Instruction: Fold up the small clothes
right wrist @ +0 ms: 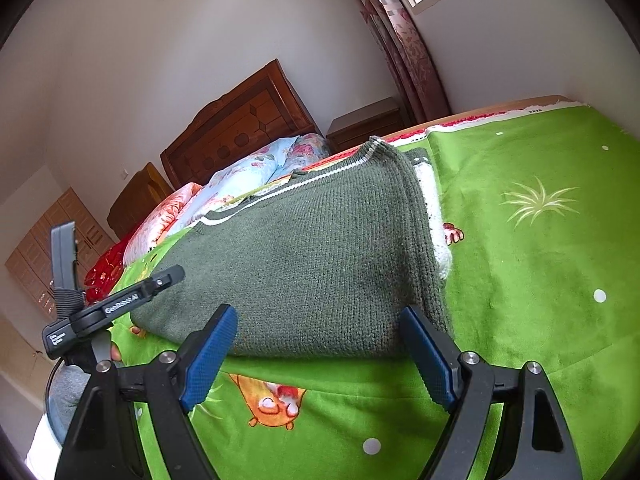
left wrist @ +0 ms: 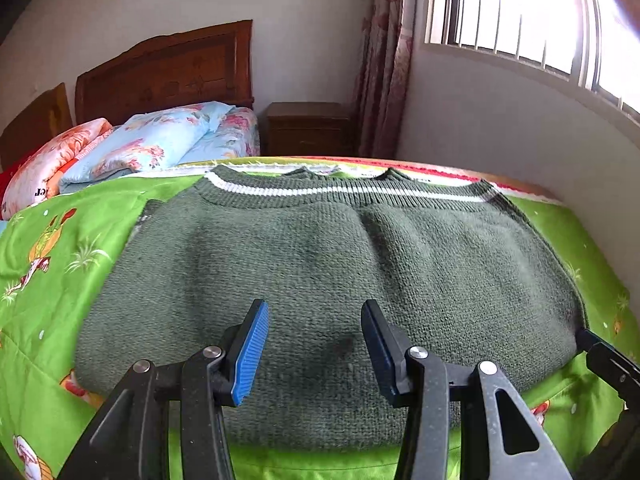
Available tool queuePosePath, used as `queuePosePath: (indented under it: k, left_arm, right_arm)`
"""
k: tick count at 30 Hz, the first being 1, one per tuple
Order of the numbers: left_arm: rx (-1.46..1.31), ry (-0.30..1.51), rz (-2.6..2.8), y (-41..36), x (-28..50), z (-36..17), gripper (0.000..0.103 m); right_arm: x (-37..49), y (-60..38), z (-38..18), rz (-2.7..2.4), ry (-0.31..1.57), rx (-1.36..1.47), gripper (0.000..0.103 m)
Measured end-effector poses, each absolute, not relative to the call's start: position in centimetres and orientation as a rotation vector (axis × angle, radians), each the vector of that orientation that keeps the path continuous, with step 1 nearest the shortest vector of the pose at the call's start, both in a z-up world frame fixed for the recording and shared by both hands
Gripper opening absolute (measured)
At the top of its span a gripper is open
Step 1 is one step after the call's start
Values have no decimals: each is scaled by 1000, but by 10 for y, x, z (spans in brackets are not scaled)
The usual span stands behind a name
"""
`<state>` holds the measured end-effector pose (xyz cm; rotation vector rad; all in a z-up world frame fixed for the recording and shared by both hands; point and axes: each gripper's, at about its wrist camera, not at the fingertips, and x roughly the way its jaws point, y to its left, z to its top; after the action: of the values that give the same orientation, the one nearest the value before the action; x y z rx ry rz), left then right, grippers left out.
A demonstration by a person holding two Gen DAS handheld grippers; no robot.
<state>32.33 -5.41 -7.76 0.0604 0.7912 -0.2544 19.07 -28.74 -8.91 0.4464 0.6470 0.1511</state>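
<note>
A dark green knit sweater (left wrist: 320, 248) with a white stripe (left wrist: 340, 191) along its far ribbed edge lies folded flat on a green cartoon-print bedspread (left wrist: 52, 288). My left gripper (left wrist: 314, 308) hovers over the sweater's near part, its blue pads apart with nothing pinched between them. In the right wrist view the sweater (right wrist: 320, 248) shows stacked layers along its right side. My right gripper (right wrist: 318, 314) is open at the sweater's near edge, one pad on either side of that edge. One finger (right wrist: 168, 276) of the left gripper shows at the left.
Floral pillows and folded quilts (left wrist: 152, 140) lie before a wooden headboard (left wrist: 168, 68). A nightstand (left wrist: 308, 128) and a curtain (left wrist: 384, 60) stand beyond the bed's far edge. A wall under the window runs along the right. A hand (right wrist: 114, 354) holds the left gripper.
</note>
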Motion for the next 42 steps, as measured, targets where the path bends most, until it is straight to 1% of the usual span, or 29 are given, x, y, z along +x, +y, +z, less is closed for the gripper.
queuePosePath:
  k: [3,5,9,12,14,18,22,25,30,34,36,38,42]
  left_arm:
    - [154,755,-215,-72,318,-87,50]
    - [189,765,-213,-76,317,-84,48]
    - [86,781,-275,-65,319,-70,48]
    - [152,830,-257,-79,324,-83,50]
    - [182,781,-242,-81,317,-86,51]
    - [135,801,-271,-74,306,-79,49]
    - [162,833,-267,-71,296,-96,51]
    - [123,842,-273,-66,290,-92,50]
    - [151,855,-285,-69,288,-95,51]
    - [107,840,-287,-61,274,-84,51]
    - [136,862,-295,-66,270,-91,51]
    - [182,834,-285,-71,266,-96,52]
    - [161,854,-299,-69,269,-86,50]
  right_arm:
    - [187,-288,-87,155,624,451,103]
    - [185,-288,-85,154,610,450,103]
    - [182,-291,-83,155,584,456,103]
    - [182,-292,-83,154,581,459,103]
    - [181,-292,-82,154,576,460,103]
    - [182,-293,-82,153,574,463,103]
    - [181,-295,-83,150,567,467,103]
    - [180,-296,-82,144,564,469,103]
    - [180,-298,-82,142,556,472,103]
    - [178,-299,-81,142,549,475,103]
    - [178,-299,-81,140,549,476,103]
    - [178,-299,-81,140,546,476,103]
    - [175,-301,-80,138,531,480,103]
